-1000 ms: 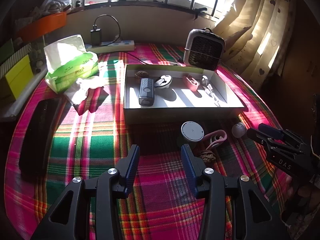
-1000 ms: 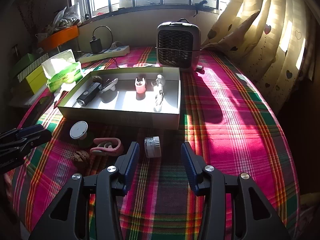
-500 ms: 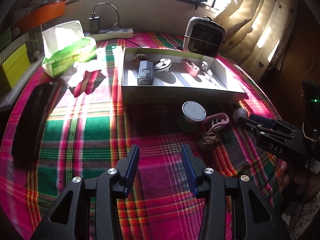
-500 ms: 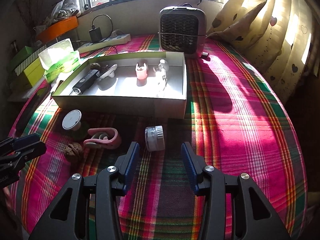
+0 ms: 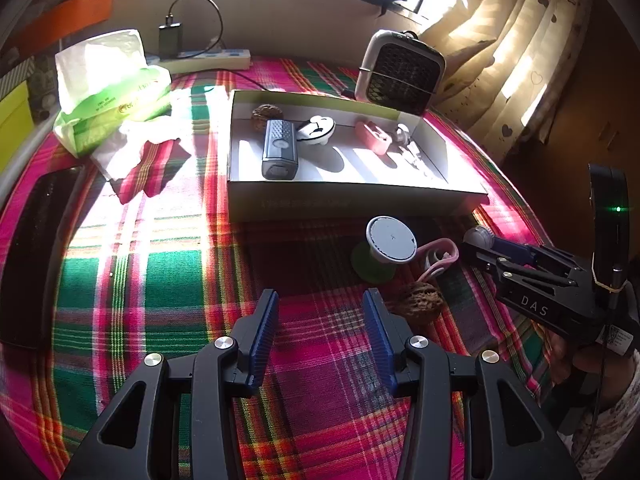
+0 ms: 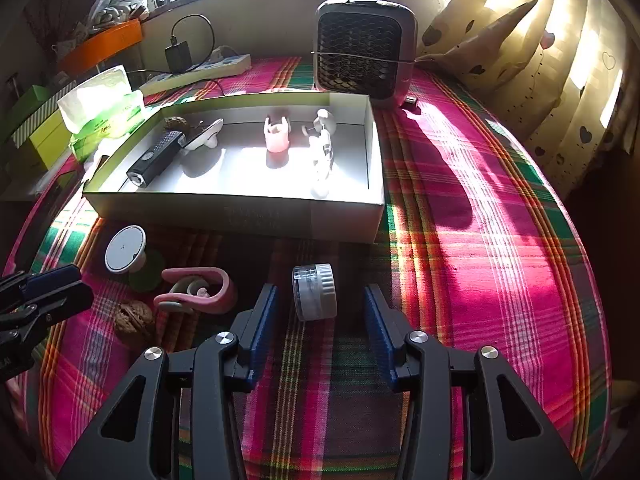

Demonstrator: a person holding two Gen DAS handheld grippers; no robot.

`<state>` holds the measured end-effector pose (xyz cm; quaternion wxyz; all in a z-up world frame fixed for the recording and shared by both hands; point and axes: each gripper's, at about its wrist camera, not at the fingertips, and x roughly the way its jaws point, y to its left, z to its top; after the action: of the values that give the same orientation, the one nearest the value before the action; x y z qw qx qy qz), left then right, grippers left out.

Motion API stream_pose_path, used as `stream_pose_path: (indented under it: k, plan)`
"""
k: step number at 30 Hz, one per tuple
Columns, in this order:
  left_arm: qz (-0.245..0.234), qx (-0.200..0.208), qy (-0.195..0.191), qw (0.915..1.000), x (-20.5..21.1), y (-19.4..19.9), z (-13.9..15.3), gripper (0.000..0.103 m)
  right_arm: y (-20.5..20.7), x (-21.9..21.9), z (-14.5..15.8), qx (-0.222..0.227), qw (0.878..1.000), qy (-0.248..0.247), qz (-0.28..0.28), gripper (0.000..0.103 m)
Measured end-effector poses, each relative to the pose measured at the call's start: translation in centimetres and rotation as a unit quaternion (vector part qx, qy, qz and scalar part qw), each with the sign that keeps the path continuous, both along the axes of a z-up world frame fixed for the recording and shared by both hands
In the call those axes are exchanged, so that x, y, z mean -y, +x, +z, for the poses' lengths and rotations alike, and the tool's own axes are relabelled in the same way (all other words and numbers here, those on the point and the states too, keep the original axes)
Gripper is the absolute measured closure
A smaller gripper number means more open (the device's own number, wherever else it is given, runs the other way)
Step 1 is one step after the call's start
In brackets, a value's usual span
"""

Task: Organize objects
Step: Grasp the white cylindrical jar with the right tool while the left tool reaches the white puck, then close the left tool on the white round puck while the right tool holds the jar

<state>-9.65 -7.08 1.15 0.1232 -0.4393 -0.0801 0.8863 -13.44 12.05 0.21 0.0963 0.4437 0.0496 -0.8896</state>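
A shallow white box [image 6: 240, 216] [image 5: 352, 200] on the plaid cloth holds a dark remote [image 6: 154, 159], a walnut, a white piece, a pink holder [image 6: 276, 136] and a white figure. In front of it lie a small clear jar with a white lid [image 6: 314, 292], a pink clip [image 6: 196, 290] [image 5: 438, 258], a walnut [image 6: 134, 318] [image 5: 420, 302] and a white disc on a green base [image 6: 125, 249] [image 5: 390, 240]. My right gripper [image 6: 316, 312] is open, the jar just beyond its fingertips. My left gripper [image 5: 320, 312] is open and empty, left of the walnut.
A small fan heater [image 6: 364, 44] stands behind the box. A green tissue pack [image 5: 108, 96], a power strip [image 5: 208, 58] and a black flat object [image 5: 28, 256] are at the left. Curtains [image 6: 560, 60] hang at the right.
Both grippers have moved forward and lower toward the loose objects; the jar now lies just ahead of the right fingers. Both stay open.
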Motion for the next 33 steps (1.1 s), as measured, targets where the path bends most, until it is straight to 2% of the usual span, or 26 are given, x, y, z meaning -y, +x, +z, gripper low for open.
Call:
stream_pose_path:
  k: [10,22,33]
  plan:
    - [-0.015,0.004,0.008,0.9998,0.4,-0.6,-0.2,0.061,0.1,0.7,0.0,-0.006,1.000,0.005,-0.004,0.083]
    - [-0.040,-0.005,0.029,0.9987,-0.8,-1.6,0.9,0.057,0.5,0.0,0.0,-0.012,1.000,-0.001,0.004,0.083]
    - [-0.047,-0.002,0.015,0.9988,-3.4,-2.8,1.0,0.056,0.2,-1.1,-0.1,-0.012,1.000,-0.015,0.014,0.083]
